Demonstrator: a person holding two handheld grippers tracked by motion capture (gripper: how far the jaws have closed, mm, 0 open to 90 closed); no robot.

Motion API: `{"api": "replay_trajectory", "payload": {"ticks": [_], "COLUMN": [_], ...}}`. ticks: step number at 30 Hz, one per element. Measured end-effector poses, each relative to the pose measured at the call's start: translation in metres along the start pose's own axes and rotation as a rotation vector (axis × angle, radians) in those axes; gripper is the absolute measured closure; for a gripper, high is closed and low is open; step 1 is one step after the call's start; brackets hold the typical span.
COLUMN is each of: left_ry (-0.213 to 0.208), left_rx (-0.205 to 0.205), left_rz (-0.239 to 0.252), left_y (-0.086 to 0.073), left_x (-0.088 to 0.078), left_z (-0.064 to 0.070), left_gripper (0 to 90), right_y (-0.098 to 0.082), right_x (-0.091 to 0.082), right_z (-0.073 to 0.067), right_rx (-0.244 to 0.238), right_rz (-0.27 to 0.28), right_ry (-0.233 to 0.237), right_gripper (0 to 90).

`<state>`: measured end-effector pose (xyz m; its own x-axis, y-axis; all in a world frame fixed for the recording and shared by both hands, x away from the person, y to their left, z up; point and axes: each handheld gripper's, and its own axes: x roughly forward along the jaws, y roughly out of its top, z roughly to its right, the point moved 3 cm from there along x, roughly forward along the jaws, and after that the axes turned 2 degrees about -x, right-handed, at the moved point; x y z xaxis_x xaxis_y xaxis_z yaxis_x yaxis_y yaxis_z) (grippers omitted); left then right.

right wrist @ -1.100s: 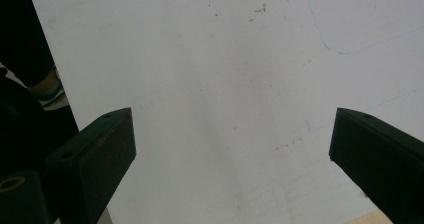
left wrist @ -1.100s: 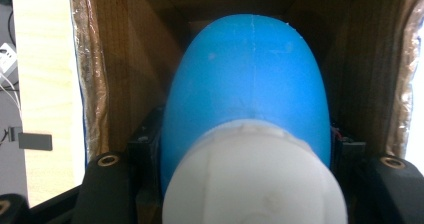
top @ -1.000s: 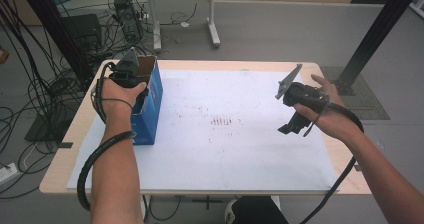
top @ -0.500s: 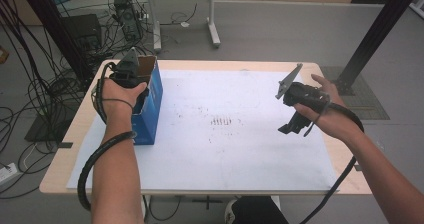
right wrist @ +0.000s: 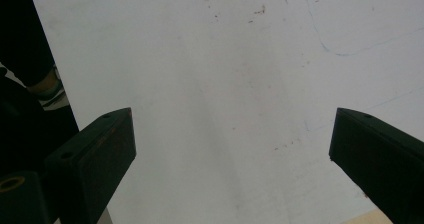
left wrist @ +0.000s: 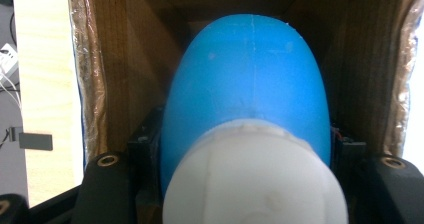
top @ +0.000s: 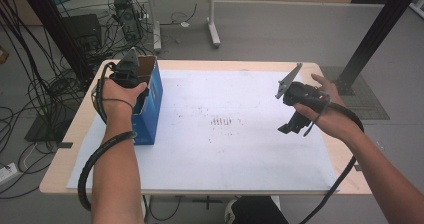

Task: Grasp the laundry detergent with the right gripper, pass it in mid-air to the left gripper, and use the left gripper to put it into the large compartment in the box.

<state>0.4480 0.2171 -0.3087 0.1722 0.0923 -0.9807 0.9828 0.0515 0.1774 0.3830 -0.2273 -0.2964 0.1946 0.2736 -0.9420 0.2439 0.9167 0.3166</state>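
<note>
Blue and white object [left wrist: 245, 134] pressed close to the lens, blurred, cut off at the bottom edge; perhaps a bottle or bulb, kind not to be told. Box interior [left wrist: 125, 74] behind it mostly hidden, floor of it unseen. In the high view, left gripper [top: 129, 71] tips buried in the blue box [top: 150, 104]. Right gripper [right wrist: 232, 149] jaw roots cropped by the frame. Marks on the white sheet [top: 225, 120] too small to read.
</note>
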Motion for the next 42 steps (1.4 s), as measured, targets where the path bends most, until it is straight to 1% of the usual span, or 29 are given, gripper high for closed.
{"api": "replay_trajectory", "payload": {"ticks": [7,13,17,20,22,28,30,32,35,37,40,42], "left_ry": [-0.005,-0.006,0.006,0.009,0.019,0.032,0.029,0.035,0.028,0.034,0.024,0.01], "left_rx": [-0.001,0.001,0.009,0.014,0.023,0.032,0.037,0.048,0.06,0.074,0.088,0.09], "left_rz": [0.001,0.006,0.009,0.014,0.018,0.037,0.04,0.045,0.059,0.066,0.083,0.098], "left_y": [0.0,-0.001,-0.001,-0.001,0.0,0.0,0.0,0.0,-0.002,-0.003,-0.005,-0.006], "left_x": [0.0,0.0,-0.003,-0.007,-0.009,-0.021,-0.025,-0.03,-0.039,-0.045,-0.056,-0.064], "left_z": [0.0,-0.002,-0.003,-0.003,-0.003,-0.003,-0.002,-0.001,0.001,0.002,0.003,0.005], "left_gripper": [36.6,33.2,30.2,29.5,29.1,25.4,24.2,23.0,21.2,20.0,17.8,16.2], "right_y": [0.0,0.001,0.002,0.003,0.005,0.008,0.009,0.011,0.012,0.013,0.013,0.014], "right_x": [0.0,0.0,0.0,0.0,0.0,-0.001,-0.001,-0.001,-0.001,-0.001,-0.001,0.0], "right_z": [-0.001,-0.001,-0.002,-0.002,-0.002,-0.003,-0.003,-0.003,-0.004,-0.003,-0.001,-0.001], "right_rx": [0.0,-0.003,-0.008,-0.008,-0.012,-0.018,-0.019,-0.022,-0.023,-0.019,-0.013,-0.008], "right_rz": [0.0,0.0,0.0,0.0,0.002,0.005,0.004,0.006,0.006,0.008,0.007,0.007], "right_ry": [0.001,0.003,0.003,0.002,0.002,0.002,0.001,0.001,0.001,0.0,0.002,0.005], "right_gripper": [4.6,4.6,4.6,4.6,4.6,4.6,4.6,4.6,4.6,4.6,4.6,4.6]}}
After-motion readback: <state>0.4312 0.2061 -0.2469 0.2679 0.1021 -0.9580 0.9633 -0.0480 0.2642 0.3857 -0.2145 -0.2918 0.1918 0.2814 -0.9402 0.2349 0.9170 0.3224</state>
